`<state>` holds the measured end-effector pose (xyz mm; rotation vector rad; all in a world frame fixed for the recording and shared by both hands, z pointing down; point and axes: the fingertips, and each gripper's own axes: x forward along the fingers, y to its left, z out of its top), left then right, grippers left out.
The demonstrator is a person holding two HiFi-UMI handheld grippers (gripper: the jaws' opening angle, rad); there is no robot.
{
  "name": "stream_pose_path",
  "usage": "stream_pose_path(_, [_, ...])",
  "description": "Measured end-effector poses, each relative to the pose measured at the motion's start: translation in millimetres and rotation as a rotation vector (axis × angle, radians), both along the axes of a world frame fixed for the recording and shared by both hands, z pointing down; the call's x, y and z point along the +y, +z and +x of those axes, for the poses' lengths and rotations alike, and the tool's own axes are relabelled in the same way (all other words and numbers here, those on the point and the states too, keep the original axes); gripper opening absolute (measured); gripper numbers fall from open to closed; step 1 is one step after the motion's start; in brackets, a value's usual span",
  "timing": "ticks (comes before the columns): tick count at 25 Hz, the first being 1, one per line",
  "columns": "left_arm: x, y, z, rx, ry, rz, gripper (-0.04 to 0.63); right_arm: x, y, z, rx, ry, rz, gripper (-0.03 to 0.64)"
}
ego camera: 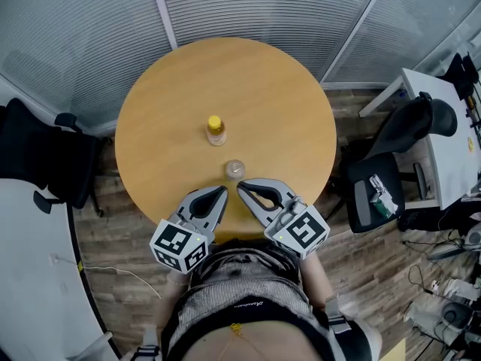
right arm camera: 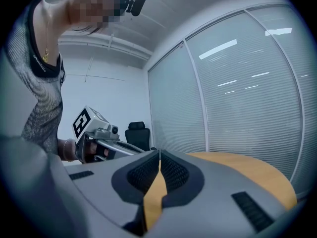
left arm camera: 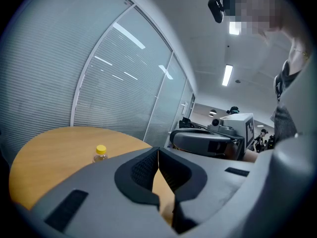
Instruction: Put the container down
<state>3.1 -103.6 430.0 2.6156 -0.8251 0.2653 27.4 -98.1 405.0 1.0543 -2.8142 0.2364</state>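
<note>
A small clear container (ego camera: pixel 235 170) stands on the round wooden table (ego camera: pixel 285 111), near its front edge. A clear bottle with a yellow cap (ego camera: pixel 216 130) stands upright a little farther in, and the same bottle (left arm camera: pixel 100 153) shows in the left gripper view. My left gripper (ego camera: pixel 224 189) and right gripper (ego camera: pixel 240 186) hover side by side just short of the container, tips angled toward each other. Both are shut with nothing between the jaws, as the left gripper (left arm camera: pixel 158 150) and the right gripper (right arm camera: pixel 159 153) show in their own views. Neither touches the container.
Glass partitions with blinds (ego camera: pixel 263 6) curve behind the table. A black office chair (ego camera: pixel 45 164) stands at the left, another chair (ego camera: pixel 391 186) at the right beside a white desk (ego camera: pixel 440 119). Cables lie on the wood floor (ego camera: pixel 451 277) at the lower right.
</note>
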Motion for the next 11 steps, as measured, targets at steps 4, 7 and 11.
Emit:
stream_pose_path(4, [1.3,-0.8,0.7,0.002,-0.001,0.003,0.021,2.5,-2.0,-0.7,0.004,-0.008,0.008,0.029])
stream_pose_path(7, [1.9,0.7,1.4,0.0,-0.002,0.002,0.021,3.7,-0.9,-0.1,0.008,-0.01,0.007,0.029])
stream_pose_path(11, [2.4,1.7,0.0,-0.001,-0.002,0.0,0.021,4.2,1.9,-1.5,0.017,-0.013,0.001,0.029])
